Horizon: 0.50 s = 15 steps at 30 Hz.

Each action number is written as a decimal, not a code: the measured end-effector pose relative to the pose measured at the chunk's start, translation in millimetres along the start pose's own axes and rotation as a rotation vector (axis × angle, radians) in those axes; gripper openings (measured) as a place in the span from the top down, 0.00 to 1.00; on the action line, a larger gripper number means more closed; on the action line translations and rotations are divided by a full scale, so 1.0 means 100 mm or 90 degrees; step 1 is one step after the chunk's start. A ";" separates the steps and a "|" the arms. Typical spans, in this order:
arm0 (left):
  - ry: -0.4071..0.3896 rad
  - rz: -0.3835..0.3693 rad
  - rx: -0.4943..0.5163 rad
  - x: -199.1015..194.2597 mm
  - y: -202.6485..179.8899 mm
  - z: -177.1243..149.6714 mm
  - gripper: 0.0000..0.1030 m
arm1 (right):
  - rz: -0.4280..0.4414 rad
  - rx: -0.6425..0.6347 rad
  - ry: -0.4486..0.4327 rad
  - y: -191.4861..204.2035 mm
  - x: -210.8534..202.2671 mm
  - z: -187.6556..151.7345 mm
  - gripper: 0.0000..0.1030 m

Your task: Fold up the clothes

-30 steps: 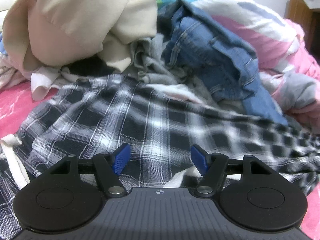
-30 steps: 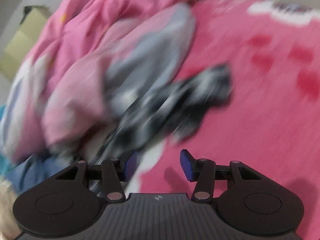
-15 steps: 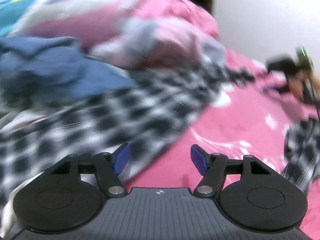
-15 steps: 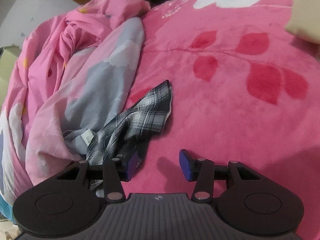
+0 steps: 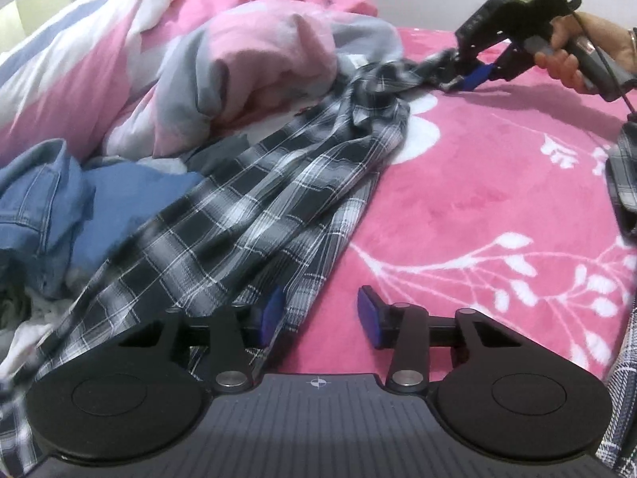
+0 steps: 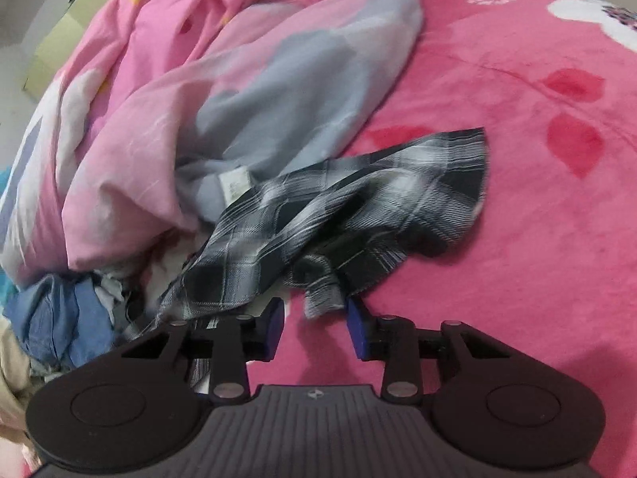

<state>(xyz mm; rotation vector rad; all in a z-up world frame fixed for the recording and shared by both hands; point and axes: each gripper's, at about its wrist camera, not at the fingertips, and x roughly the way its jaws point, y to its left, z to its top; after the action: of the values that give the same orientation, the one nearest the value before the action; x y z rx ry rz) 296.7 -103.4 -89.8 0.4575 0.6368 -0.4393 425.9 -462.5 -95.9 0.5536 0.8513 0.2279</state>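
Plaid shirt lies stretched over the pink blanket, beside the quilt. Left gripper — jaws closing, unclenched — straddles the shirt's near edge. Right gripper is closing around a corner, pads not yet pressing.

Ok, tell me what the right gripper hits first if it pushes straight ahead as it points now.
Likely the crumpled black-and-white plaid shirt: a fold hangs just ahead of the right gripper, whose jaws are closing without pressing on it yet. Depth is uncertain; the pink floral blanket lies underneath.
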 end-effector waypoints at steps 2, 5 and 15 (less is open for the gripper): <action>-0.004 -0.001 -0.008 0.00 0.01 -0.01 0.60 | -0.018 -0.012 -0.015 0.04 0.05 -0.01 0.68; -0.014 -0.001 -0.012 -0.03 0.01 -0.03 0.60 | -0.041 -0.031 -0.049 0.06 0.01 0.02 0.94; -0.029 -0.036 0.002 -0.09 0.03 -0.05 0.59 | -0.114 -0.098 -0.161 0.16 -0.80 0.83 0.95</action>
<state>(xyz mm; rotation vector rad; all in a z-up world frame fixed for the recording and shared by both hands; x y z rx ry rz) 289.7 -96.5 -86.6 0.4323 0.6068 -0.5035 438.3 -512.1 9.0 0.3508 0.6273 0.0570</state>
